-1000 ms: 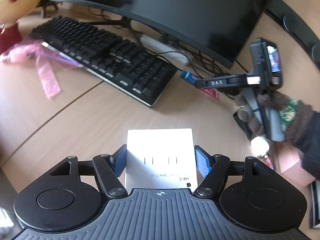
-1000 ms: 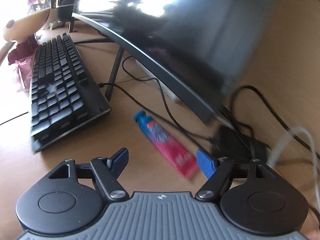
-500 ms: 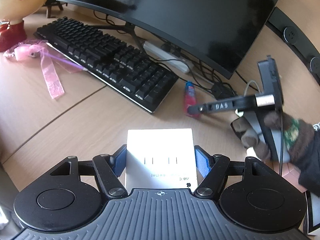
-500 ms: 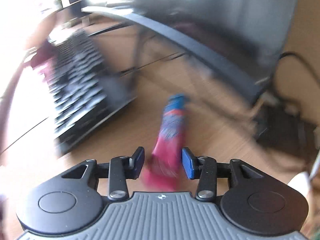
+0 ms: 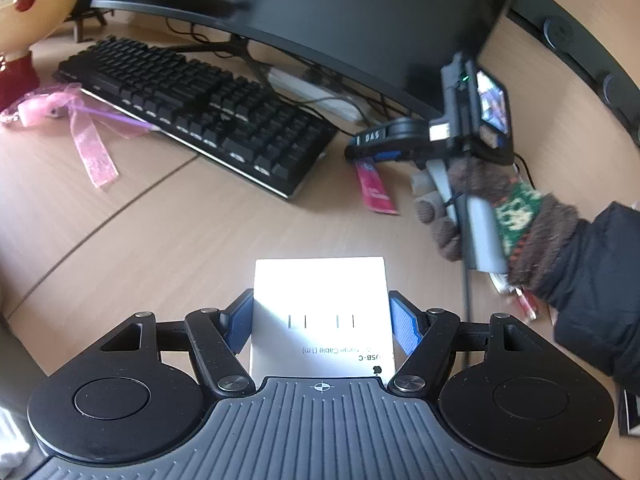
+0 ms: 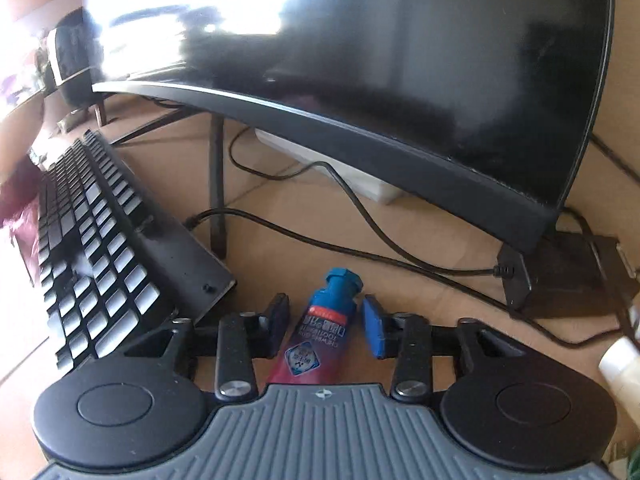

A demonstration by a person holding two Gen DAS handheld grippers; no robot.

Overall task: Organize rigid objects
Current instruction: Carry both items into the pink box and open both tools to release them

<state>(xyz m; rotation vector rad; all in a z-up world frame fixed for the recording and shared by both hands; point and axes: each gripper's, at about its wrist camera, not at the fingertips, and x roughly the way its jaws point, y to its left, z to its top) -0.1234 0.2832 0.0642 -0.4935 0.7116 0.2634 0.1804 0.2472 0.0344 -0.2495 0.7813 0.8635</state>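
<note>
Since half a second ago the right tongs (image 6: pixel 326 318) have steadied and slid further along the tube (image 6: pixel 316 340), so its blue cap now pokes out past the pads at twelve o'clock. That tube lies flat on the counter (image 5: pixel 168 232), just off the keyboard (image 6: pixel 100 248) corner at nine o'clock, with a cable (image 6: pixel 360 216) running behind it under the monitor (image 6: pixel 360 60). To take it well, I would close squarely on the firm shoulder below the cap, since the soft body is likely to squash or slip, then lift straight up, clear of the keyboard edge and the cable. The right tongs stand partly open, a pad on each side of the tube with a gap at each, gripping nothing yet. The left tongs (image 5: pixel 320 322) are clamped on a white box (image 5: pixel 320 304), both blue pads pressed against its sides, held above the counter at six o'clock from the keyboard.
</note>
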